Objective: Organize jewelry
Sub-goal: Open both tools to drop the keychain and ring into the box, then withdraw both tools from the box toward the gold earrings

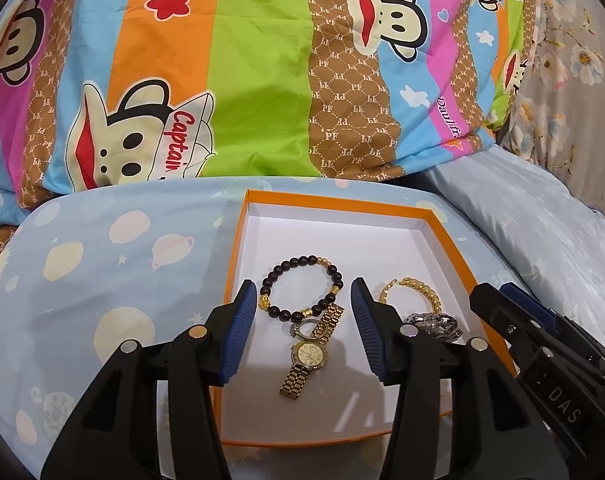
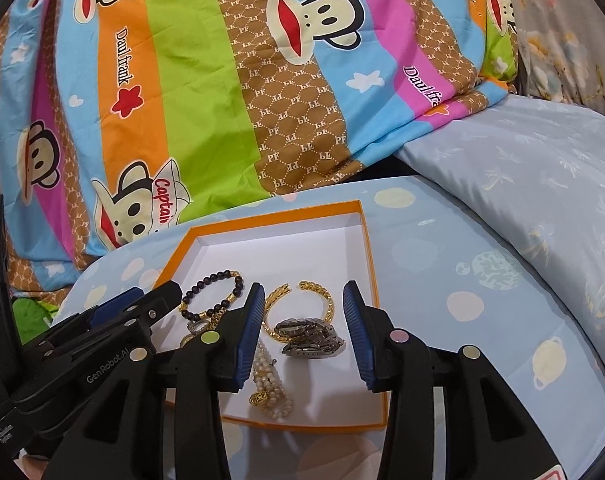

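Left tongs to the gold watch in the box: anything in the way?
Nothing visible. The left tongs stand open over the orange box, with the gold watch lying bare between the fingers. The beaded bracelet and a small ring touch its upper strap.

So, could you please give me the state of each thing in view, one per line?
Box: open, no lid.
Bead bracelet: in box, flat.
Gold watch: in box, strap over bracelet.
Gold bangle: in box.
Silver watch: in box, on bangle.
Pearl strand: in box, bunched.
Left gripper: jaws open.
Right gripper: jaws open.
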`<state>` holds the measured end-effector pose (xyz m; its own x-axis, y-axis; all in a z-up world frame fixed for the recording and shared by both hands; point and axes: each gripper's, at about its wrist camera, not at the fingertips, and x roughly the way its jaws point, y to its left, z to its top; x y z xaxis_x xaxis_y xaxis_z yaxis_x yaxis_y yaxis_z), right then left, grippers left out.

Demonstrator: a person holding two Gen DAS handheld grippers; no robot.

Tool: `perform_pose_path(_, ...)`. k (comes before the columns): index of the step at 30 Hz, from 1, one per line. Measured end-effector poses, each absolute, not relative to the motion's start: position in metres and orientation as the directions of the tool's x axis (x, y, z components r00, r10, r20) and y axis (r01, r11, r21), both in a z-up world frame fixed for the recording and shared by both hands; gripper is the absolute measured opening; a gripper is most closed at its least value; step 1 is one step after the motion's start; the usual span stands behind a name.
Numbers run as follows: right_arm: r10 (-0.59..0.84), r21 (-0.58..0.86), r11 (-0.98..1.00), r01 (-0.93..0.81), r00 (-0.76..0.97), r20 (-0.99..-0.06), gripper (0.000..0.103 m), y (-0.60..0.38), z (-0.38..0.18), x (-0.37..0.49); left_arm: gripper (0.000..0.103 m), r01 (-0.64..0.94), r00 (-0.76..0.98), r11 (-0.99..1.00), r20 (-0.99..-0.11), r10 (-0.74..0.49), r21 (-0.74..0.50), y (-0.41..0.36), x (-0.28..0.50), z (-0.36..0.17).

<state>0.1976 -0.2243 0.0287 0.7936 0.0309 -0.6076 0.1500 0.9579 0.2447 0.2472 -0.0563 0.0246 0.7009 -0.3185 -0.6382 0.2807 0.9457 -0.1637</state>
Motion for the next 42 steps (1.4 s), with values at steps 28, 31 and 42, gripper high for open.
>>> perform_pose_path(28, 0.031, 0.253, 0.956, 0.150, 0.804, -0.594, 0.040, -0.226, 0.031, 0.121, 0.047, 0.248, 0.734, 0.958, -0.617, -0.284, -0.145, -0.011, 0.190, 0.030)
perform_pose_path(31, 0.051, 0.270, 0.952, 0.147, 0.791, -0.610, 0.040, -0.225, 0.027, 0.098, 0.047, 0.234, 0.742, 0.963, -0.615, -0.266, -0.133, 0.007, 0.168, 0.029)
perform_pose_path(42, 0.118, 0.220, 0.974, 0.049, 0.721, -0.683, 0.040, -0.170, 0.012, 0.061, 0.050, 0.221, 0.696, 0.967, -0.674, -0.246, -0.125, 0.043, 0.113, 0.013)
